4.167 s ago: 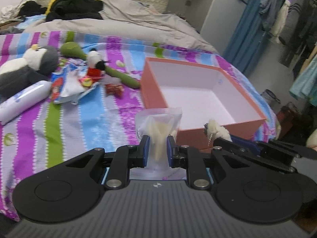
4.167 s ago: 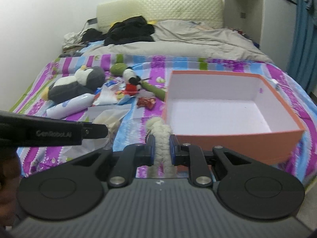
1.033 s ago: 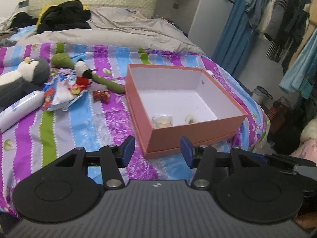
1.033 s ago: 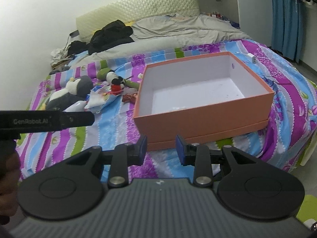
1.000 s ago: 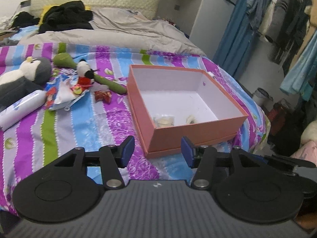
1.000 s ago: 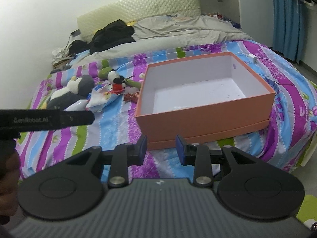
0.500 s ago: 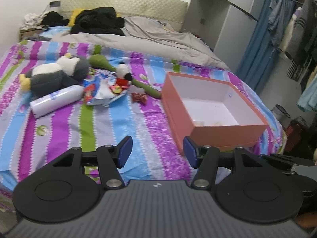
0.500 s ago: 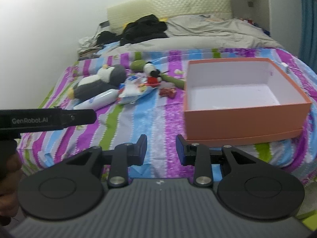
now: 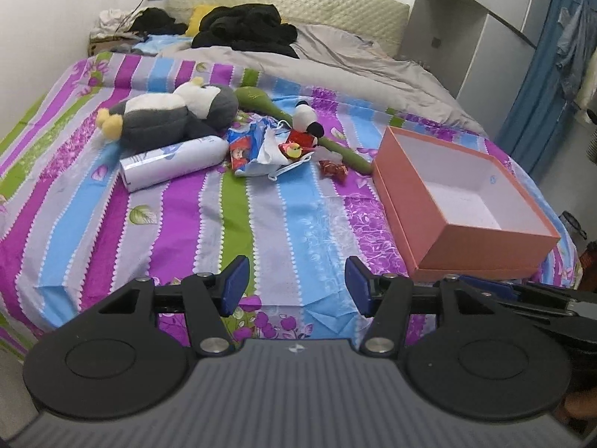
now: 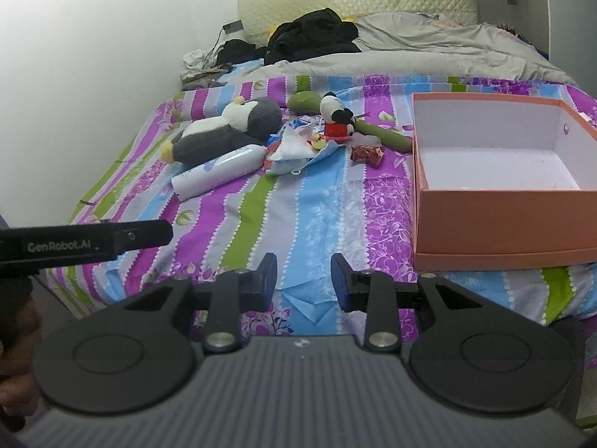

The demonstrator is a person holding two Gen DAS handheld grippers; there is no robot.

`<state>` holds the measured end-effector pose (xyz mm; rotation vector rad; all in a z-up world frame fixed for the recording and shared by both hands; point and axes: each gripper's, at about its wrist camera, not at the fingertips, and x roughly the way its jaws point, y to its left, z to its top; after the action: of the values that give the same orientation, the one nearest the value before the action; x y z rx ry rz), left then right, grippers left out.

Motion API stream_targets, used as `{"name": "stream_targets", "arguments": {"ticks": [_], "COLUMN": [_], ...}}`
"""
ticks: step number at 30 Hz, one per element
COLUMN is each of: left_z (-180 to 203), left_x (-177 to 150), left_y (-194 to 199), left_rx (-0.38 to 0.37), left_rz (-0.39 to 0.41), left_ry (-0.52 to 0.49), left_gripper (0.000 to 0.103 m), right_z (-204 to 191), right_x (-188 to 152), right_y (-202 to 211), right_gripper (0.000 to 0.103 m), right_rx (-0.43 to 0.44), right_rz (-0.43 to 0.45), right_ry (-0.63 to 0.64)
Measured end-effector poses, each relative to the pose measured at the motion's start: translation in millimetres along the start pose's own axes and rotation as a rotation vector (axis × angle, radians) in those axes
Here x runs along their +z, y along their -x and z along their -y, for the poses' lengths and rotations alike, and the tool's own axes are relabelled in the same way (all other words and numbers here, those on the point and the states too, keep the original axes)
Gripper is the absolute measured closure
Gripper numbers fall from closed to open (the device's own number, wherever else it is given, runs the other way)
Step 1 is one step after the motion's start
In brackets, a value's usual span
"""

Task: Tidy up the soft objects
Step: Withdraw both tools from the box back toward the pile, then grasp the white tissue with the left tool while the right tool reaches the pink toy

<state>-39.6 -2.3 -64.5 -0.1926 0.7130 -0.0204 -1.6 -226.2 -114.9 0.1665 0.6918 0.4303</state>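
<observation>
several soft toys lie on the bed (image 9: 261,231), both sets of jaws apart and empty.
grey penguin plush (image 9: 168,117) looks light and squashy; pinch its body, then carry to the orange box (image 9: 481,246).

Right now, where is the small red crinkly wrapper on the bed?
In both wrist views the red wrapper lies on the striped bedspread, between the pile of packets and the orange box, beside the green plush stem.

- Left wrist view looks from the foot of the bed (image 9: 231,201) toward the headboard, tilted downward
- Right wrist view faces likewise, from further right
- Both share the plush penguin (image 9: 168,115) (image 10: 227,127) and orange box (image 9: 466,246) (image 10: 503,220)
</observation>
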Motion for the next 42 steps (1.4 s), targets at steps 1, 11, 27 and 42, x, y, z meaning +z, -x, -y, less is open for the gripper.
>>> {"name": "stream_targets", "arguments": {"ticks": [1,11,27,42], "left_z": [-2,-16,-38,-69], "left_x": [0,7,45,85], "left_y": [-3,-49,-164,-266], "left_rx": [0.002,0.02,-0.01,-0.051], "left_rz": [0.0,-0.011,-0.04,0.007], "left_ry": [0.006,0.057,0.078,0.158], "left_gripper": [0.041,0.041,0.041,0.042], "right_z": [1,15,26,28], "right_x": [1,16,67,100], "right_y": [-2,-32,-114,-232], "right_gripper": [0.068,0.068,0.068,0.068], "right_rx": [0.0,-0.035,-0.026,0.016], "right_rz": [0.001,0.004,0.045,0.027], "right_ry": [0.001,0.013,-0.01,-0.01]}}
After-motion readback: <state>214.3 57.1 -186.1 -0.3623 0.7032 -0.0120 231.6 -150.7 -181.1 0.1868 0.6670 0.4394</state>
